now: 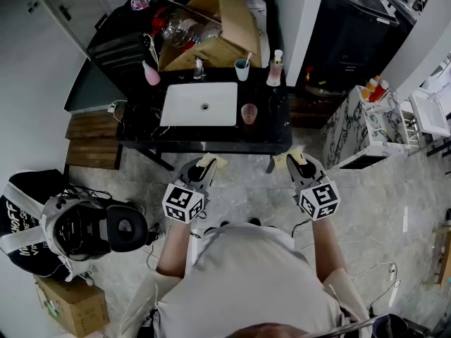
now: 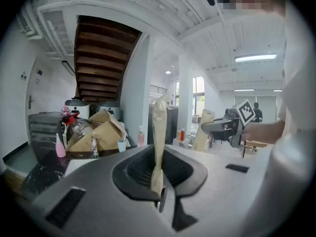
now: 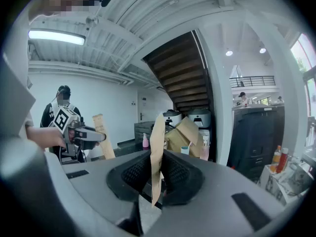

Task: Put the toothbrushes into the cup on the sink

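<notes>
My left gripper (image 1: 206, 163) is shut on a long tan paper packet (image 2: 159, 132) that stands upright between its pads. My right gripper (image 1: 299, 159) is shut on a second tan packet (image 3: 157, 147) in the same way. What the packets hold is hidden. Both grippers hang in front of the black counter (image 1: 141, 129), short of its front edge. On the counter a pink cup (image 1: 249, 113) stands right of the white sink basin (image 1: 200, 104). A pale blue cup (image 1: 242, 69) with a toothbrush in it stands behind the basin.
An open cardboard box (image 1: 211, 30) with a clear bottle fills the back of the counter, beside a pink bottle (image 1: 151, 74) and a soap bottle (image 1: 275, 69). On the floor lie a black bag with a helmet-like device (image 1: 91, 224) at left and a marble-patterned cabinet (image 1: 359, 129) at right.
</notes>
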A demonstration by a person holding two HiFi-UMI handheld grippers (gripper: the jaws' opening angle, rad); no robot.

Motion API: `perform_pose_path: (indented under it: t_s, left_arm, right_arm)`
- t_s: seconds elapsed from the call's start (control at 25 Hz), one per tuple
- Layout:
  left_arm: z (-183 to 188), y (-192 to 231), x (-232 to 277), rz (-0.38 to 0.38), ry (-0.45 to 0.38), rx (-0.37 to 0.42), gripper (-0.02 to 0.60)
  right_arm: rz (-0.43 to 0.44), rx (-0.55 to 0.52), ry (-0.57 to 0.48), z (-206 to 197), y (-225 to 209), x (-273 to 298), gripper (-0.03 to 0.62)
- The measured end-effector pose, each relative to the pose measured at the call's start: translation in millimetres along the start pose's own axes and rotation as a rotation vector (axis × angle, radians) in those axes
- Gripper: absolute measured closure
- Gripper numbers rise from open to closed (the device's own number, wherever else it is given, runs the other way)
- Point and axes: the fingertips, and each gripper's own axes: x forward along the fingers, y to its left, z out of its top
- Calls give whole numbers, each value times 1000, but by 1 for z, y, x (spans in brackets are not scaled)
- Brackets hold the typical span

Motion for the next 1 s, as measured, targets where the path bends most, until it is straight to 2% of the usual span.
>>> perform_pose_path:
  t_s: [0.36,1.0]
  left_arm:
    - [-1,11,-1,7,2,-4,545]
    - [-4,1,0,50,13,-3,545]
  right_arm:
    - [11,-4,-3,1,5,12,527]
    - [37,15,-8,-2,-9,8,528]
